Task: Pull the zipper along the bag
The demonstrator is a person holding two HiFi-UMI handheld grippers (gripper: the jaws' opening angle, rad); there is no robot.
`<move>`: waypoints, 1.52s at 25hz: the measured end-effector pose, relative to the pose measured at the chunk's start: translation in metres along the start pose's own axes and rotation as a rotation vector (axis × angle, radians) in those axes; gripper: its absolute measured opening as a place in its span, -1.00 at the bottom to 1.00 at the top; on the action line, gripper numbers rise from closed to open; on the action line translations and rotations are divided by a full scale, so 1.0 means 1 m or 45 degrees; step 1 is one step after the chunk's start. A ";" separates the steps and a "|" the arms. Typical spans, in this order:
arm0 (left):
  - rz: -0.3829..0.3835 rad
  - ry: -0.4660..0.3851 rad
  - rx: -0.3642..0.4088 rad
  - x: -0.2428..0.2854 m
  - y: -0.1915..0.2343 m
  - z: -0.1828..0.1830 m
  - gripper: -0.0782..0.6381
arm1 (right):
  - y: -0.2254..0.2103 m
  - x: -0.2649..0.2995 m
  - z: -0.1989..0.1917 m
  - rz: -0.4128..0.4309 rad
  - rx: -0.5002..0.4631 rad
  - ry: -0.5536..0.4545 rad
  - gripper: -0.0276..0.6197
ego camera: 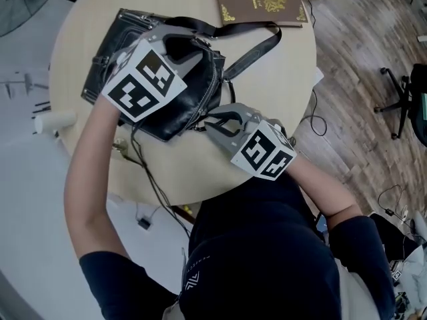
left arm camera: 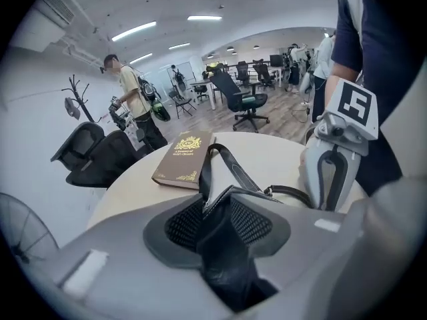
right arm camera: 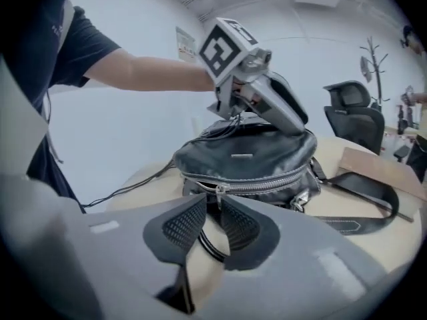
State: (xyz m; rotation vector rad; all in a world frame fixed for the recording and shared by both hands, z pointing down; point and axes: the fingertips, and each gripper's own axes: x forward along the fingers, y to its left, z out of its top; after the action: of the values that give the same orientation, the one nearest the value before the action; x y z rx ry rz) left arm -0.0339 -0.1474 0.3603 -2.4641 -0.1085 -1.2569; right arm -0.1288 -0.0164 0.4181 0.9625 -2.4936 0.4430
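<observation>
**Bag gripped at its top by the left tongs; right tongs parted at the zipper pull.**

The left tongs (left arm camera: 217, 196) are clamped on a thick fold of the black bag (ego camera: 193, 102), with leather filling the gap between the pads. The right tongs (right arm camera: 213, 197) are held slightly apart; the zipper pull (right arm camera: 217, 191) is seen just at their tips, with the pads not closed on it. In the head view the bag is laid at the upper left of the round counter (ego camera: 267, 92), close to its left rim. Bare counter is left at its right, crossed by the strap (ego camera: 250, 55), and a book (ego camera: 261, 2) is laid at the top edge.
</observation>
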 end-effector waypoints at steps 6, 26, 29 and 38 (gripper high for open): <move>0.080 -0.005 0.056 -0.003 -0.001 0.003 -0.40 | -0.012 0.008 -0.009 -0.146 0.023 0.041 -0.60; 0.036 0.002 0.045 0.004 -0.013 0.002 -0.36 | -0.021 0.032 -0.004 -0.316 -0.040 0.081 -0.77; 0.016 0.005 0.041 0.006 -0.014 0.002 -0.36 | -0.018 0.027 -0.005 -0.294 -0.051 0.083 -0.78; 0.005 -0.005 0.026 0.009 -0.015 0.000 -0.36 | -0.015 0.013 -0.005 -0.117 0.028 0.093 -0.80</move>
State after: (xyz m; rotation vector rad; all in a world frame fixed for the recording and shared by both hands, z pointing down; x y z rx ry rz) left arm -0.0316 -0.1345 0.3713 -2.4479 -0.1165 -1.2435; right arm -0.1257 -0.0325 0.4313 1.0463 -2.3734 0.4684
